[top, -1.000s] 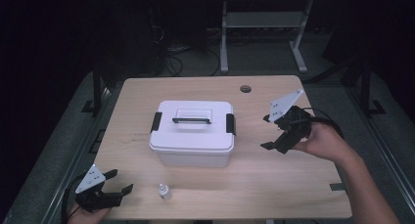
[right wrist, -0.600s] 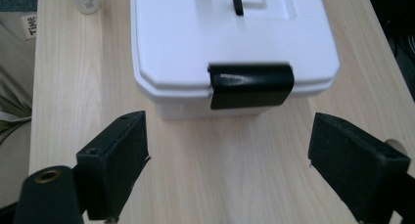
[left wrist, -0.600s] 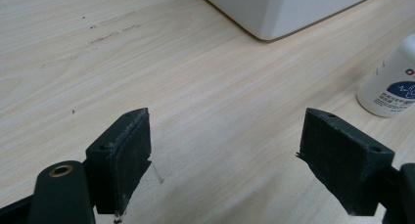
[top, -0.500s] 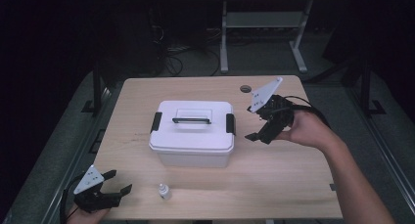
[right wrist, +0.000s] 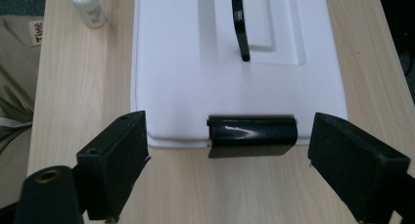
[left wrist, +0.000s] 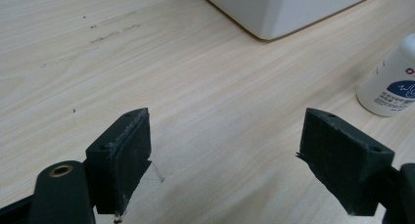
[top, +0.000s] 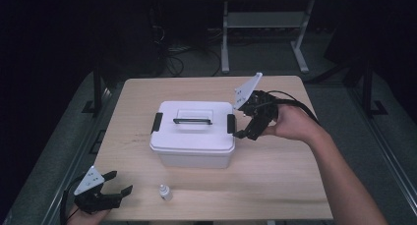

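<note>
White box point(top: 193, 132) is sitting mid-frame on the table; the right gripper point(top: 244, 125), jaws spread, is now closing in on its right latch point(right wrist: 252, 136), readying an unlatching. The left gripper point(top: 118, 183) is idling released, lower left.

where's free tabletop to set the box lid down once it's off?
Widest bare patch: table in front of the box, right of the small bottle. Also free: the strip left of the box, and the far strip behind it. Crowded: right end, where the right gripper sits at the latch; near-left corner, with the left gripper.
</note>
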Tool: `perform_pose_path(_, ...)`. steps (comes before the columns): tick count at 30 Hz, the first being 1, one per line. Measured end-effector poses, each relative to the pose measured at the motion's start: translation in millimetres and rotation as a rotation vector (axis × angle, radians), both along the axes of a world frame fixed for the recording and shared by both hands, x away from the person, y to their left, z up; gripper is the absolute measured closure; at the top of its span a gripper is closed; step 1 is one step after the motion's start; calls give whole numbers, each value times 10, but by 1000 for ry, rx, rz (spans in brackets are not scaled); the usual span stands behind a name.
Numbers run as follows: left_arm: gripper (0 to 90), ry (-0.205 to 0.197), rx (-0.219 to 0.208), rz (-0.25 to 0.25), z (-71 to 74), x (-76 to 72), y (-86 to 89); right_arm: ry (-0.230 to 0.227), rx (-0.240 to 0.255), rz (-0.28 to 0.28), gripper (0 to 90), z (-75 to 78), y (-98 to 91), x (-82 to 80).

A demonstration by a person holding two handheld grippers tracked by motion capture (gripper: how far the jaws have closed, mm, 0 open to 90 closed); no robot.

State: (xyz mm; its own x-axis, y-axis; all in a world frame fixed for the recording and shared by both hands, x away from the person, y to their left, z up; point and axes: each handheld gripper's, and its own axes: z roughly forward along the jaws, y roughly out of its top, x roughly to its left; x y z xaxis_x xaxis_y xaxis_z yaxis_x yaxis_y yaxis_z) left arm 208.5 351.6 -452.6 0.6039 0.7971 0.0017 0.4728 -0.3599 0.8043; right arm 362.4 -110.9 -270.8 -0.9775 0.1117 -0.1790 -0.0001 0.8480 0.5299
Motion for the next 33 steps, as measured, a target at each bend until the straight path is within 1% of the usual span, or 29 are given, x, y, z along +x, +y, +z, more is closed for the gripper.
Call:
perform_pose_path(4,191,1,3,-2,2,0,-3,-6,-8,10,148,16,58,14)
perform_pose_path(5,191,1,2,-2,2,0,-2,-6,-5,22,149,41,110,25)
perform_pose_path(6,191,1,1,-1,2,-1,-1,-5,-6,19,149,47,130,26)
perform_pose_path(8,192,0,1,-1,0,0,2,-11,-16,33,153,62,193,46)
perform_pose_path(12,192,2,6,-1,-4,3,7,-8,-16,43,155,76,301,71)
perform_pose_path(16,192,0,3,0,-4,0,10,-8,-24,53,159,74,417,99)
perform_pose_path(19,192,1,2,-2,-9,0,4,-3,-27,65,194,73,497,123)
perform_pose_path(22,192,4,3,-3,-9,-1,0,4,-18,69,201,62,552,156)
perform_pose_path(25,192,8,4,-4,-13,1,-3,7,-35,69,201,48,612,184)
perform_pose_path(28,192,8,7,-5,-13,1,-2,8,-36,81,206,54,686,198)
perform_pose_path(30,192,7,6,-4,-13,0,0,17,-31,80,215,51,722,208)
perform_pose_path(33,192,8,6,-3,-13,-2,2,15,-46,82,216,41,778,231)
